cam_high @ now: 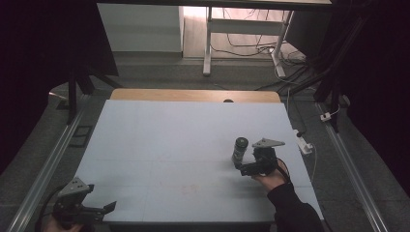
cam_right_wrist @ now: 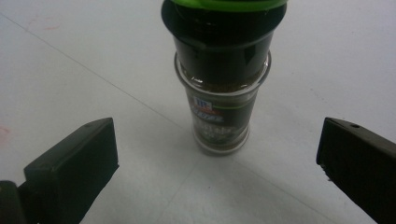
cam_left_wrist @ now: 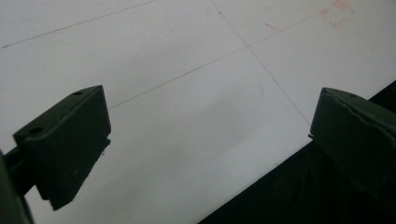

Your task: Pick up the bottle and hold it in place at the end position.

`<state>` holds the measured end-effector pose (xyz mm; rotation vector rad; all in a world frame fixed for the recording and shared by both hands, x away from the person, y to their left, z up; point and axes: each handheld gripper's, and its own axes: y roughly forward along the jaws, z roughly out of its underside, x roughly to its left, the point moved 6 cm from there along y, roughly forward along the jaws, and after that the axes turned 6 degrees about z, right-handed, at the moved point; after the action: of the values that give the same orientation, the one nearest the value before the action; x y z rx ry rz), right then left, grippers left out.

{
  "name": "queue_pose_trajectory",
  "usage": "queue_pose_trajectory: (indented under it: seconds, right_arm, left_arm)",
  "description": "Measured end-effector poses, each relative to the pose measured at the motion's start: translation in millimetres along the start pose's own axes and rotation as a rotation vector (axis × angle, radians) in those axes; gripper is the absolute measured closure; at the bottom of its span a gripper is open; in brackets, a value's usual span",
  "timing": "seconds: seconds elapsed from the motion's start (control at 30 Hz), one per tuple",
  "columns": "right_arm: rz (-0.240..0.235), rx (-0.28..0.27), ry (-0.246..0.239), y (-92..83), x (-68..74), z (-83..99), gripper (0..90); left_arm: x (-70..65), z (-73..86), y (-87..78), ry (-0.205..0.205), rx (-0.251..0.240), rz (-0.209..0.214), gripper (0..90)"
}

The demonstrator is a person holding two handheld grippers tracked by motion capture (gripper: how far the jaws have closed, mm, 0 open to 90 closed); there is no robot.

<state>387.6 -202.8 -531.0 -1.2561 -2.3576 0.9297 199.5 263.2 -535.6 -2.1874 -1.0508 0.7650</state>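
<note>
Right tongs: my right tongs (cam_high: 238, 166) hang just over the bench, jaws spread wide, nothing between the pads; in the right gripper view (cam_right_wrist: 219, 163) the gap is far broader than the jar.
Spice jar: the spice jar (cam_high: 239, 149) stands upright just ahead of my right tongs, centred on the gap but beyond the tips, touching neither jaw; its green-rimmed dark cap (cam_right_wrist: 224, 18) is on, and brown seasoning shows through the glass (cam_right_wrist: 222, 112).
Left tongs: my left tongs (cam_high: 109, 207) sit well apart from the jar, low at my near left, jaws wide open and holding nothing; one jaw is over the white sheet, the other past the bench's near edge (cam_left_wrist: 261, 177), over darkness.
Open room: bare surface lies on every side of the jar; the stretch between my two tongs carries nothing.
Edges: the right edge of the bench runs near my right hand (cam_high: 271, 178); the far edge is well beyond the jar.
Surface: a white bench (cam_high: 174, 145) top with thin ruled lines and faint red marks (cam_left_wrist: 338, 11); a wooden strip (cam_high: 193, 94) shows along its far side.
Room: dim, grey floor, metal rails (cam_high: 43, 166) on either side, a white desk frame (cam_high: 209, 43) and loose cables (cam_high: 251, 46) beyond.
</note>
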Motion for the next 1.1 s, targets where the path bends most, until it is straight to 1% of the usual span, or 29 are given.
queue_pose_trajectory:
  seconds: [0.27,0.4,0.43,0.47,0.63,0.83,0.93,1.1]
  right_arm:
    - [0.012,0.005,-0.021,15.1,-2.9,-2.3,0.0]
    - [0.014,0.010,-0.014,22.0,-5.4,-2.3,5.5]
    - [0.014,0.010,-0.014,22.0,-5.4,-2.3,5.5]
    - [0.011,0.009,-0.023,24.4,-6.6,-2.2,11.1]
    - [-0.002,-0.003,-0.048,25.7,-6.7,-3.8,27.7]
    - [-0.028,-0.014,-0.079,25.2,-3.8,-6.0,43.8]
    - [-0.032,-0.021,-0.088,25.0,-3.0,-6.8,50.6]
    - [-0.023,-0.020,-0.106,24.5,-3.0,-7.1,52.5]
  left_arm:
    - [-0.2,0.0,0.2,0.003,0.000,0.000,0.0]
    - [-0.3,0.1,0.2,0.003,0.002,0.000,0.0]
    - [-0.3,0.1,0.3,0.004,0.001,0.000,0.0]
    - [-0.4,0.1,0.2,0.005,0.003,0.000,0.0]
    - [-0.5,0.3,0.2,0.005,0.004,-0.001,0.0]
    - [-0.8,0.4,0.5,0.004,0.005,-0.002,0.0]
    - [-0.9,0.4,0.6,0.004,0.006,-0.002,0.0]
    - [-0.8,0.5,0.8,0.003,0.009,-0.002,0.0]
